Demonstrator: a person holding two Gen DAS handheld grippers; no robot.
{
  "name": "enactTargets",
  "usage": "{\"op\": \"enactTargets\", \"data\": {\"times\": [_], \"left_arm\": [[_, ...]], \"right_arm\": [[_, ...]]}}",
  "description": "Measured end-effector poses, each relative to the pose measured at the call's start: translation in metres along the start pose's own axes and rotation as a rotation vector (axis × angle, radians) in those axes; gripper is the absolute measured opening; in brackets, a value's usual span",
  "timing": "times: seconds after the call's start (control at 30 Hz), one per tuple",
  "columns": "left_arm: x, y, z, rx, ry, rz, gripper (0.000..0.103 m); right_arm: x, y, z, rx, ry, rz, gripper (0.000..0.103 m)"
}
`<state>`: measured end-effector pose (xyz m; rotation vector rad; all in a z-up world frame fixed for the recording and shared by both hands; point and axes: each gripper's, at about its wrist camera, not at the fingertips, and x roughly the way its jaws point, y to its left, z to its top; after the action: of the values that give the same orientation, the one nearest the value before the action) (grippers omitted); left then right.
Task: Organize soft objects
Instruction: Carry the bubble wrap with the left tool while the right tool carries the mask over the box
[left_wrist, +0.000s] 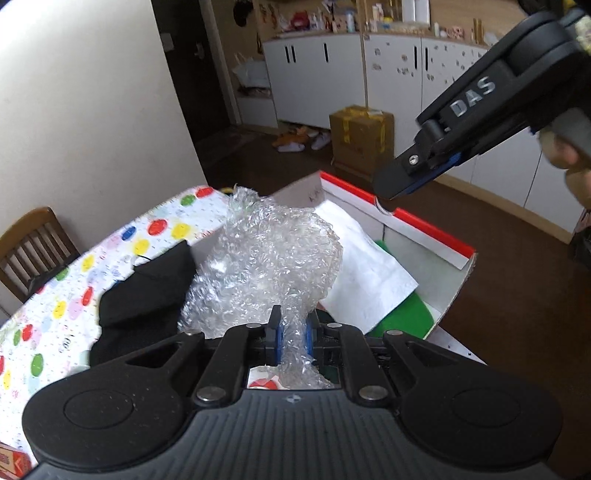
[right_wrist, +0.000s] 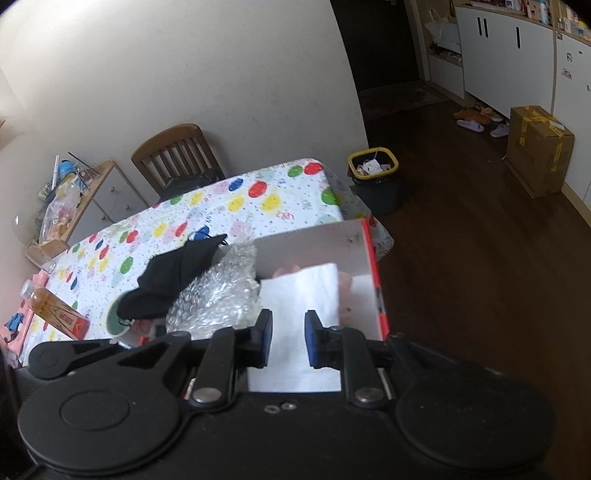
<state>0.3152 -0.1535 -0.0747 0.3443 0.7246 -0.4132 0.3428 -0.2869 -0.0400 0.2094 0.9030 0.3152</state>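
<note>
1. The left tongs (left_wrist: 291, 338) pinch a twisted neck of the bubble wrap (left_wrist: 266, 266), which hangs over the near-left part of the open box (left_wrist: 436, 230) at the edge of the spotted tabletop (left_wrist: 74, 288).
2. The right tongs (right_wrist: 288, 339) stand slightly spread above the white paper sheet (right_wrist: 303, 291) in the box, with nothing caught between them.
3. The bubble wrap looks very light, springy and slippery. My guess is that a grip on a bunched neck is safest, since a loose flap would slide out.
4. Its long axis runs away from the left tongs, up toward the far-left corner of the box.
5. A black cloth (left_wrist: 147, 291) lies on the tabletop just beside the box, limp and easy to pinch at any fold.
</note>
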Motion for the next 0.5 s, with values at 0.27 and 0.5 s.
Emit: {"op": "enactTargets", "data": {"times": [0.27, 0.5], "left_arm": [[0.037, 0.001, -0.003, -0.056, 0.123, -0.048, 0.011], [0.053, 0.003, -0.005, -0.102, 0.168, -0.078, 0.011]], "right_arm": [[0.002, -0.008, -0.01, -0.015, 0.034, 0.004, 0.022], [0.006, -0.011, -0.016, -0.03, 0.059, 0.013, 0.027]]}}
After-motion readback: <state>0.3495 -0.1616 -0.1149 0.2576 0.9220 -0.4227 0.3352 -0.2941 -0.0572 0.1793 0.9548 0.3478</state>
